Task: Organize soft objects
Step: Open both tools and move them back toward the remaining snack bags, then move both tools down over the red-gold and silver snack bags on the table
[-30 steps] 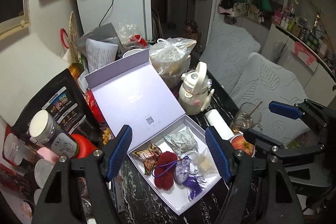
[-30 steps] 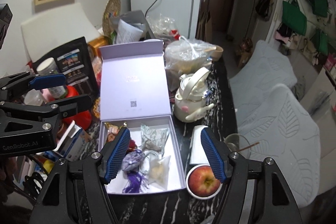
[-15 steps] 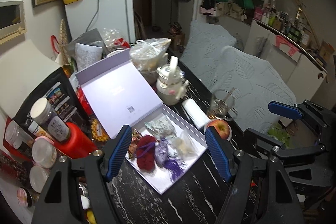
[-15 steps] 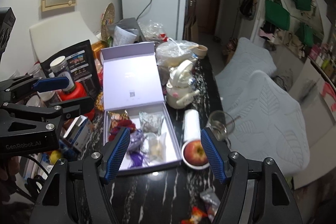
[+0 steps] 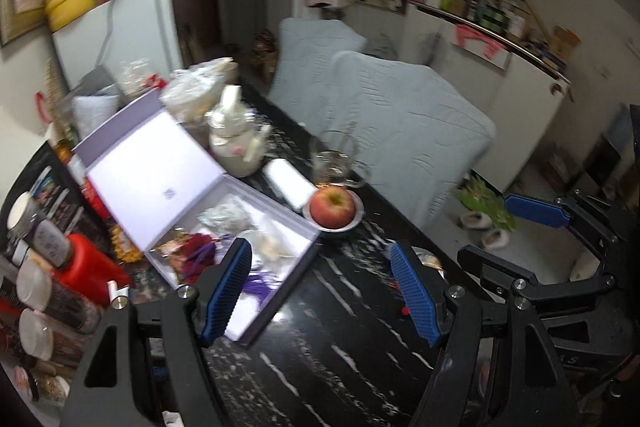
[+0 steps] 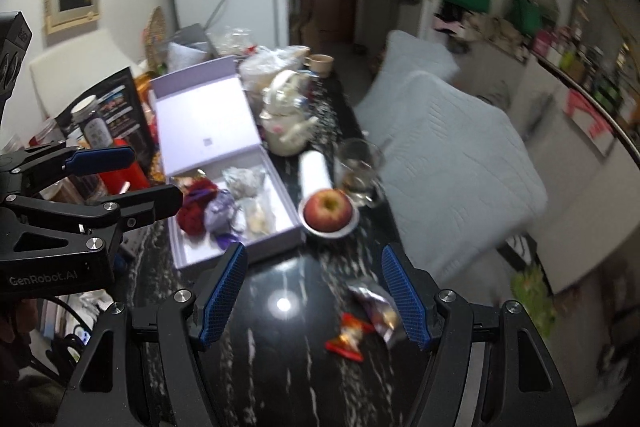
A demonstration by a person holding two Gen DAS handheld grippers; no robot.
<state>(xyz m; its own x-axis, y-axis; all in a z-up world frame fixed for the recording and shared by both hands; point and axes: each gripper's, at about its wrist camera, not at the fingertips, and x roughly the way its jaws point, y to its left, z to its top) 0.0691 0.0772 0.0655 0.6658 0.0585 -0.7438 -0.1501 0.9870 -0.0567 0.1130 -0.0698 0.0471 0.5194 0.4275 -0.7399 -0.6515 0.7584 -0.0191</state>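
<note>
Both pairs of jaws stand released with nothing between them: the left gripper [image 5: 320, 291] and the right gripper [image 6: 316, 295] each hover over bare black marbled tabletop [image 6: 280, 367], blue pads well apart. In the right wrist view the left gripper appears at the left edge of the picture, also holding nothing. An open lilac box [image 6: 276, 239] rests on the tabletop beyond both grippers, its lid [image 6: 200, 131] raised toward the far end of the tabletop. Inside the box lie the soft objects: a red pompom [image 6: 190, 217], a purple sachet [image 6: 220, 213] with a tassel, a grey-green pouch [image 6: 242, 183], a pale pouch [image 6: 258, 219] and a patterned sachet [image 6: 188, 181] at its far left corner. Just beside the box's right wall sits an apple [image 6: 328, 209] on a small plate [image 6: 348, 227], with a white roll [image 6: 314, 169] and a glass cup [image 6: 360, 163] behind it and a cream kettle [image 6: 286, 123] farther back. Toward the near right edge of the tabletop, close to the right gripper's right finger, lie 2 loose wrapped items, a silver packet [image 6: 376, 307] and a red-orange packet [image 6: 348, 337], blurred. Jars and a red bottle [image 5: 86, 263] crowd the left edge of the tabletop.
</note>
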